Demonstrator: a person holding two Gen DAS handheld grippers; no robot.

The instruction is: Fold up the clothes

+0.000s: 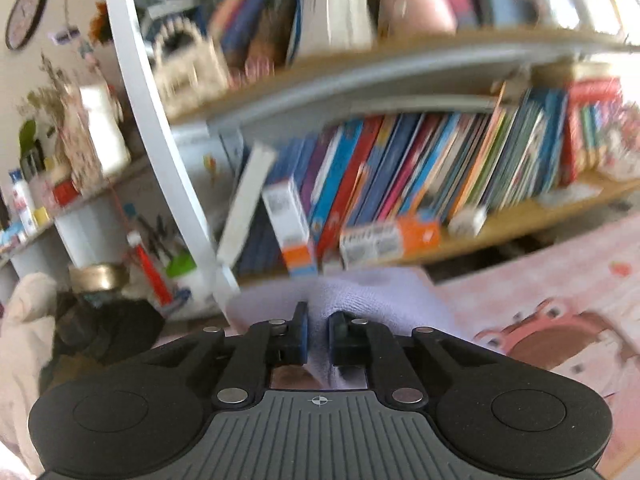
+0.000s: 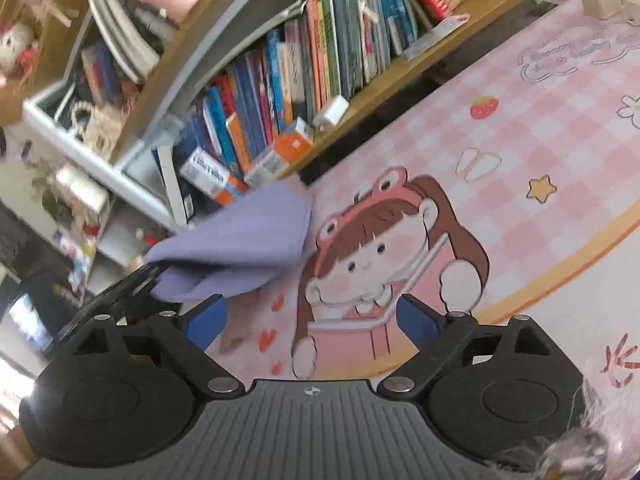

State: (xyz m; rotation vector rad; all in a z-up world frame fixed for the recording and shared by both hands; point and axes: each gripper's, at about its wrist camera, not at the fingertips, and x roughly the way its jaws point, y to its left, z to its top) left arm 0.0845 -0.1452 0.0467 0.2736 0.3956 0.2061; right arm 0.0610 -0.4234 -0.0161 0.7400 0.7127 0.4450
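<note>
The left gripper (image 1: 318, 330) clamps the soft lavender knit garment (image 2: 236, 244), lifted clear above the pink checked cartoon mat (image 2: 520, 128) at centre left of the right wrist view, while the splayed, empty right gripper (image 2: 308, 320) sits just lower right.

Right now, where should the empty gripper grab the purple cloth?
Probably the free far corner of the purple cloth, coming from the right. The left gripper already pinches one end, so the cloth hangs lifted over the pink mat, while the right gripper is open.
</note>
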